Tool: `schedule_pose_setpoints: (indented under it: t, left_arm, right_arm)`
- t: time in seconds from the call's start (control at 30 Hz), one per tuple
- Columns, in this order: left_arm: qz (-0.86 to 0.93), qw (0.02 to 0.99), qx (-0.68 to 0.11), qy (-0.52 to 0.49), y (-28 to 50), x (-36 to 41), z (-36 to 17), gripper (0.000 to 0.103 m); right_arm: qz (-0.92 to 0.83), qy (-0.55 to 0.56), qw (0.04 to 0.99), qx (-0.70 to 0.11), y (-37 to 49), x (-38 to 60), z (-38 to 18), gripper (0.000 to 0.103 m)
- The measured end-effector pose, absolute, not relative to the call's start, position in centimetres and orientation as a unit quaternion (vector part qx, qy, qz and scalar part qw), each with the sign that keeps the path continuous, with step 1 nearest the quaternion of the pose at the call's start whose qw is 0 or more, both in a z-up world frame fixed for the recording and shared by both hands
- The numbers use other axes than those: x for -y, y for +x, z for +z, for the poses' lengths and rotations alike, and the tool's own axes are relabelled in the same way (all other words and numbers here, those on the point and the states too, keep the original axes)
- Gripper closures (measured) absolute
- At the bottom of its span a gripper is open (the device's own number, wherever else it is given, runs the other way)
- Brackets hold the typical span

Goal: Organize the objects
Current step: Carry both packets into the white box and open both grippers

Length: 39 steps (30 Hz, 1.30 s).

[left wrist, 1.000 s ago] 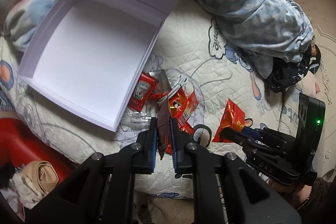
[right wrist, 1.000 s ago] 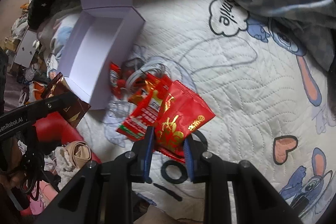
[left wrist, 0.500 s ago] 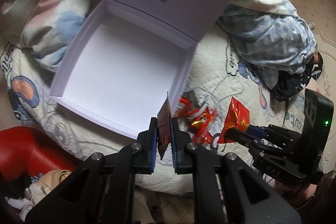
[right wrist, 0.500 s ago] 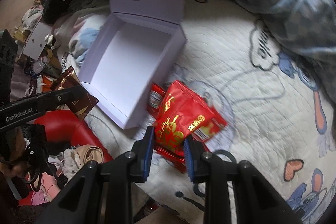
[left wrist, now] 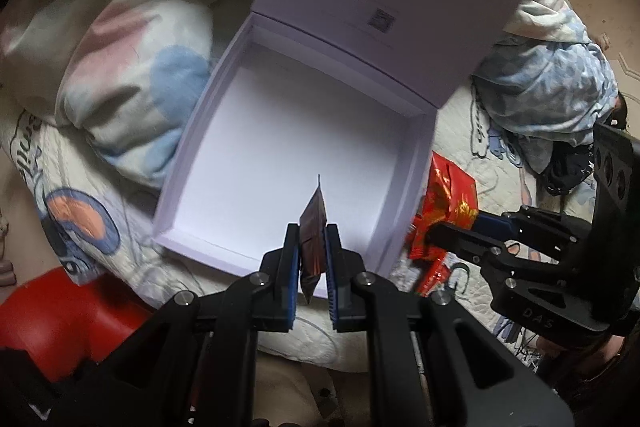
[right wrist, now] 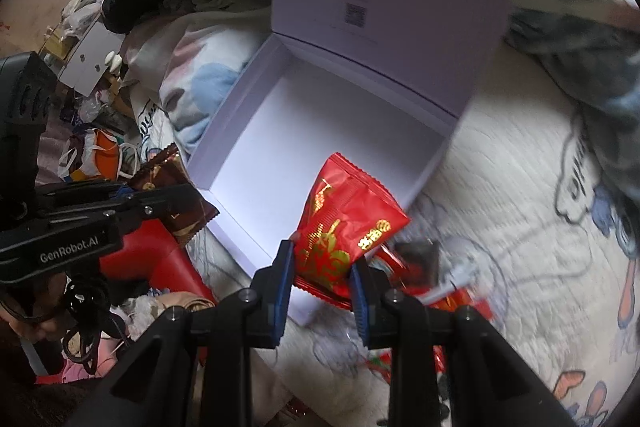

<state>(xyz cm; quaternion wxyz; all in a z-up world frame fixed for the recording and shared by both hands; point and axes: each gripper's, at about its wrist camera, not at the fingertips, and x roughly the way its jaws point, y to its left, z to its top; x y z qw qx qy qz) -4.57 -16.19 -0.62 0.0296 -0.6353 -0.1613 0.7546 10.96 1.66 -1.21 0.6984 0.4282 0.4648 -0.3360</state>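
Observation:
An open white box [left wrist: 200, 131] with its lid up lies on the quilted bed; it shows in the right wrist view too [right wrist: 224, 131]. My left gripper [left wrist: 313, 247] is shut on a brown foil packet [left wrist: 314, 227], held edge-on over the box's near wall. My right gripper [right wrist: 320, 267] is shut on a red snack packet [right wrist: 344, 223], held over the box's near right corner. The left gripper [right wrist: 160, 197] with its brown packet [right wrist: 172, 171] shows in the right wrist view. The right gripper [left wrist: 436, 231] with its red packet [left wrist: 448, 195] shows in the left wrist view.
More red packets [right wrist: 452, 295] and a white cable [right wrist: 460, 267] lie on the quilt right of the box. A pillow [left wrist: 120, 67] lies left of the box, a blue blanket [left wrist: 548, 83] at right. A red object [left wrist: 60, 311] and floor clutter [right wrist: 88, 155] sit off the bed's edge.
Both grippers have lifted from the pile and moved left toward the box with their packets. The box now fills the middle of both views.

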Motion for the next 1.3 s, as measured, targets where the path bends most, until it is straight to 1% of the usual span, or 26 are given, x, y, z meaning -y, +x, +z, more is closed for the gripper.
schedule_pose_setpoints:
  t: [0.3,0.87,1.13,1.3]
  left_arm:
    - [0.759,0.042,0.144,-0.634,-7.5,18.1,-1.9,0.092]
    - [0.764,0.070,0.105,-0.632,-13.1,17.0,-5.2,0.092]
    - [0.757,0.072,0.100,-0.642,-14.8,17.0,-7.1,0.092]
    - [0.747,0.051,0.114,-0.653,-15.1,17.3,-8.3,0.092]
  right_arm:
    - [-0.336,0.423,0.701,-0.465,14.0,1.4,-2.8,0.077]
    - [-0.353,0.414,0.698,-0.465,14.9,6.6,-6.8,0.077]
    - [-0.354,0.419,0.691,-0.470,14.8,7.4,-8.8,0.077]
    - [-0.361,0.426,0.683,-0.471,14.8,7.7,-9.7,0.077]
